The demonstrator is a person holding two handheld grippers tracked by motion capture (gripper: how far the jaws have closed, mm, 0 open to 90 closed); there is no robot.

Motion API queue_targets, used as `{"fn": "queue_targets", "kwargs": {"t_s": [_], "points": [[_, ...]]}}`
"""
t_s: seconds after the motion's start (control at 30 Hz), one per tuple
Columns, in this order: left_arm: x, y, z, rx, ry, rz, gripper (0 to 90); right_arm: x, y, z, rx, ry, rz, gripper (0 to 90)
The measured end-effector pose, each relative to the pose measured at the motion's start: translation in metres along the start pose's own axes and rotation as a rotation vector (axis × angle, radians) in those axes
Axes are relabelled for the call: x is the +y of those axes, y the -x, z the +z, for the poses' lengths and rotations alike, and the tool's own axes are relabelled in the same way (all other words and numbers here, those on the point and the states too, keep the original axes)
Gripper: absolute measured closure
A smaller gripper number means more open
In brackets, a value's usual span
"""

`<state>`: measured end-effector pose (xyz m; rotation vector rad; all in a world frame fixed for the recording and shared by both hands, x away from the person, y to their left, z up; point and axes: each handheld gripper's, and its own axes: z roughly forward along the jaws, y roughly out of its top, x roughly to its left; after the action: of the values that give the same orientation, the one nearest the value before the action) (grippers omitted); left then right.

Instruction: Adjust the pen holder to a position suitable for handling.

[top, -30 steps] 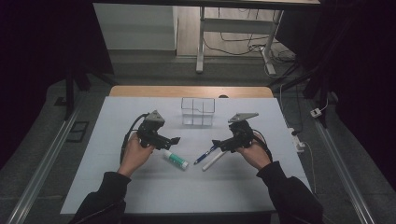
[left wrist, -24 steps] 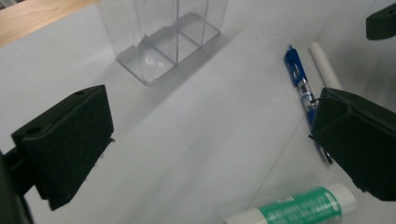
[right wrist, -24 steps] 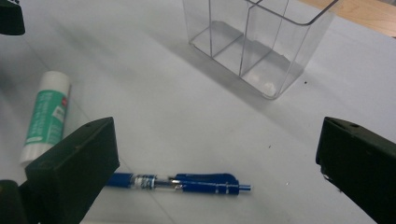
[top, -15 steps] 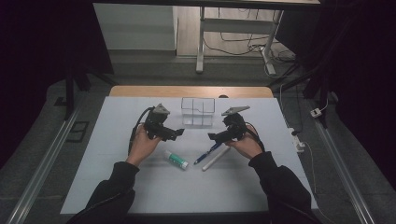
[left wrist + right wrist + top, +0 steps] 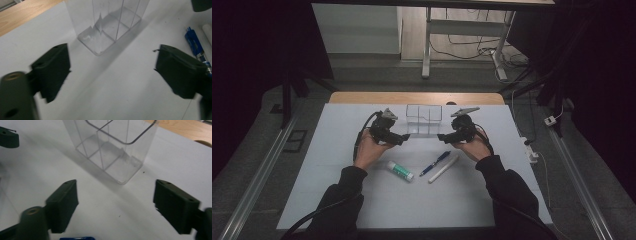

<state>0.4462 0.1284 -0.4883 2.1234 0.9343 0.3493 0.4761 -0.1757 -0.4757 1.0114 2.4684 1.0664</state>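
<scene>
Left gripper [image 5: 404,138]: jaws apart and just been narrowing, nothing between them, tips aimed at the clear organizer's left side.
Right gripper [image 5: 441,137]: jaws apart too, also just been closing in, empty, facing the organizer's right side.
Clear organizer [image 5: 424,119]: upright at the far middle of the white tabletop [image 5: 337,195], between both grippers, untouched, compartments empty.
Glue stick [image 5: 400,171]: lying flat near the person, just behind the left hand.
Blue pen [image 5: 435,163]: flat, beside the white stick [image 5: 443,168].
</scene>
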Motion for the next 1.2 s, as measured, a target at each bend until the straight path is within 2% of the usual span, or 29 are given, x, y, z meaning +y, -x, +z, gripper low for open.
{"fn": "queue_targets", "kwargs": {"t_s": [0.03, 0.17, 0.2, 0.27, 0.3, 0.33, 0.4, 0.43, 0.5, 0.63, 0.7, 0.73, 0.83, 1.07, 1.2], "points": [[0.000, -0.002, 0.000, 0.011, 0.000, -0.001, 24.6, 0.001, 0.002, 0.001, 0.004, -0.001, 0.000, 30.1], [0.001, -0.009, 0.000, 0.012, -0.005, 0.001, 43.4, 0.006, 0.012, 0.005, 0.005, -0.010, 0.011, 46.2], [0.001, -0.011, 0.000, -0.001, -0.002, -0.004, 55.1, 0.008, 0.016, 0.008, -0.001, -0.016, 0.013, 53.3], [0.001, -0.014, 0.001, -0.001, -0.009, -0.001, 58.6, 0.009, 0.019, 0.010, -0.007, -0.020, 0.011, 56.0], [0.001, -0.015, 0.002, -0.001, -0.010, -0.004, 67.9, 0.011, 0.022, 0.014, -0.017, -0.022, 0.009, 61.3], [0.001, -0.015, 0.002, -0.001, -0.010, -0.004, 71.2, 0.011, 0.022, 0.014, -0.017, -0.022, 0.009, 61.3], [0.001, -0.016, 0.003, 0.001, -0.012, -0.002, 78.8, 0.014, 0.028, 0.019, -0.027, -0.028, 0.007, 69.5], [0.001, -0.017, 0.004, 0.005, -0.013, -0.002, 78.8, 0.014, 0.028, 0.019, -0.027, -0.028, 0.007, 69.5], [0.001, -0.017, 0.005, 0.006, -0.007, -0.014, 86.2, 0.017, 0.031, 0.022, -0.025, -0.027, 0.011, 75.9], [0.002, -0.017, 0.010, 0.020, -0.006, -0.030, 88.3, 0.022, 0.036, 0.028, -0.023, -0.030, 0.002, 89.1], [0.004, -0.017, 0.013, 0.026, -0.004, -0.037, 88.4, 0.025, 0.038, 0.031, -0.027, -0.040, 0.011, 89.4], [0.005, -0.017, 0.015, 0.027, -0.004, -0.040, 88.4, 0.028, 0.041, 0.035, -0.024, -0.048, 0.031, 89.5], [0.008, -0.014, 0.020, 0.049, -0.008, -0.043, 88.3, 0.031, 0.045, 0.040, -0.022, -0.038, 0.050, 89.5], [0.009, -0.014, 0.027, 0.074, -0.018, -0.050, 88.3, 0.036, 0.050, 0.052, -0.026, -0.005, 0.035, 89.4], [0.010, -0.014, 0.030, 0.075, -0.018, -0.055, 88.2, 0.037, 0.051, 0.055, -0.034, -0.009, 0.023, 89.5]]}}
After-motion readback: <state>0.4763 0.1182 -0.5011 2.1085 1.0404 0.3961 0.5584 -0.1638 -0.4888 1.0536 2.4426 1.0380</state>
